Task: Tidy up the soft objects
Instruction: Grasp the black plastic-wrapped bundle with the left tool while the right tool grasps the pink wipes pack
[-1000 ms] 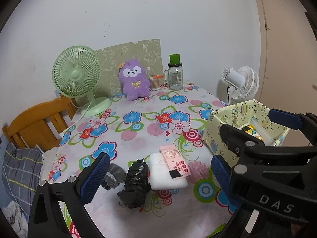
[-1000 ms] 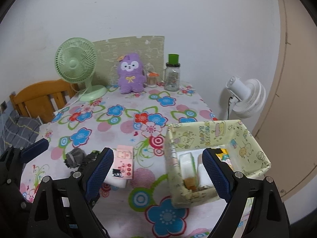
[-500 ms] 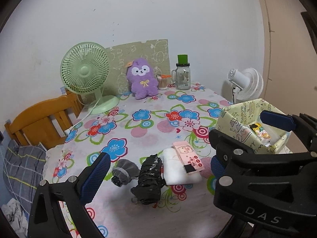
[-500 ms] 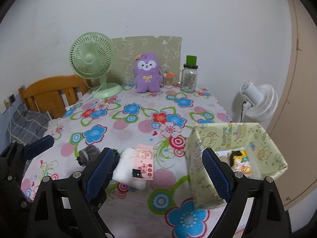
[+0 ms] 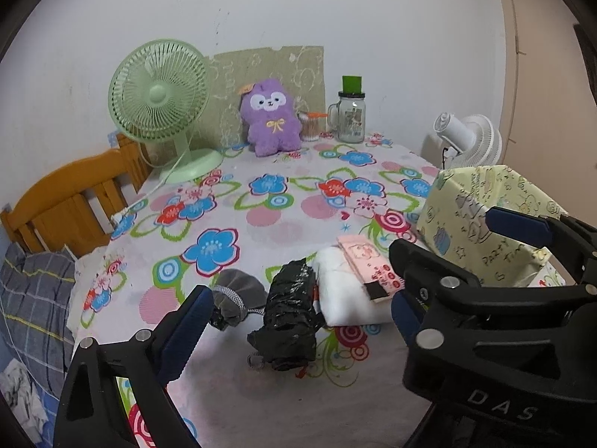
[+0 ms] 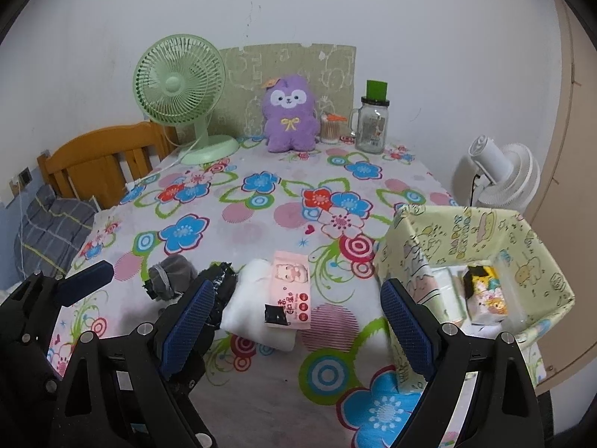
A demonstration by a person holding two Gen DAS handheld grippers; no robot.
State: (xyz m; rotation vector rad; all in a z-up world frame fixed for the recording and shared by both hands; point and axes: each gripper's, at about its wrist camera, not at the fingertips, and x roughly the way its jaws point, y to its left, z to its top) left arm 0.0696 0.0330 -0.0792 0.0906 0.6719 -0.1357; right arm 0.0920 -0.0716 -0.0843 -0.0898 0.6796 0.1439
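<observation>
Near the table's front edge lie a grey pouch, a crumpled black plastic bundle, and a folded white towel with a pink tissue pack on top. My left gripper hovers above the black bundle, its jaws closing but still wide and touching nothing. My right gripper hangs open over the towel and pink pack, empty. A purple plush sits upright at the back. The left gripper's blue pad shows at the right wrist view's left edge.
A yellow-green patterned box at the front right holds tissue packs. At the back stand a green fan, a glass jar and a small cup. A white fan is beyond the right edge, a wooden chair on the left.
Both grippers have sunk toward the table and drifted left, so the soft items and the box sit further right and larger in both views. Nothing was picked up.
</observation>
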